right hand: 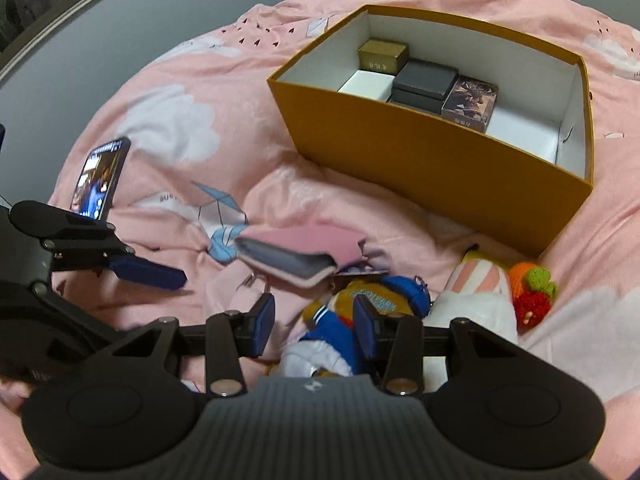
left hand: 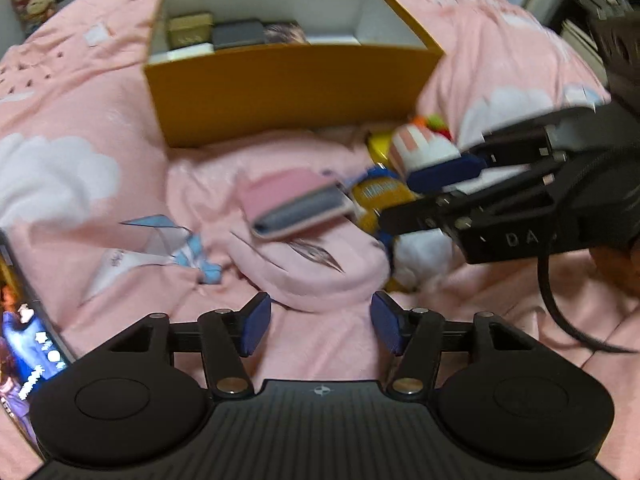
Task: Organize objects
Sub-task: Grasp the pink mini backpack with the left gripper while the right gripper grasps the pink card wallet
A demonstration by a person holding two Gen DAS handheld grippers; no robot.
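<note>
Pink bedding (right hand: 168, 80) with white cloud prints covers the whole surface in both views. Nearest in the left wrist view, the left gripper (left hand: 320, 326) hangs over bare blanket at the bottom centre, its jaws spread with nothing between them. In the right wrist view the right gripper (right hand: 314, 322) sits low at bottom centre, jaws partly spread on either side of a plush toy (right hand: 340, 320) in blue and white; whether the pads press on it I cannot tell. Just right of the toy lie a pink-striped white plush (right hand: 480, 284) and a knitted orange and red piece (right hand: 532, 292). Above the toy, mid-frame, a pink case (right hand: 300, 252) with a grey edge lies on the blanket. A lit phone (right hand: 100, 180) leans at the left. Farthest, upper right, an open orange box (right hand: 440, 160) holds a gold box (right hand: 382, 55), a dark box (right hand: 424, 80) and a card pack (right hand: 472, 100) along its back wall.
</note>
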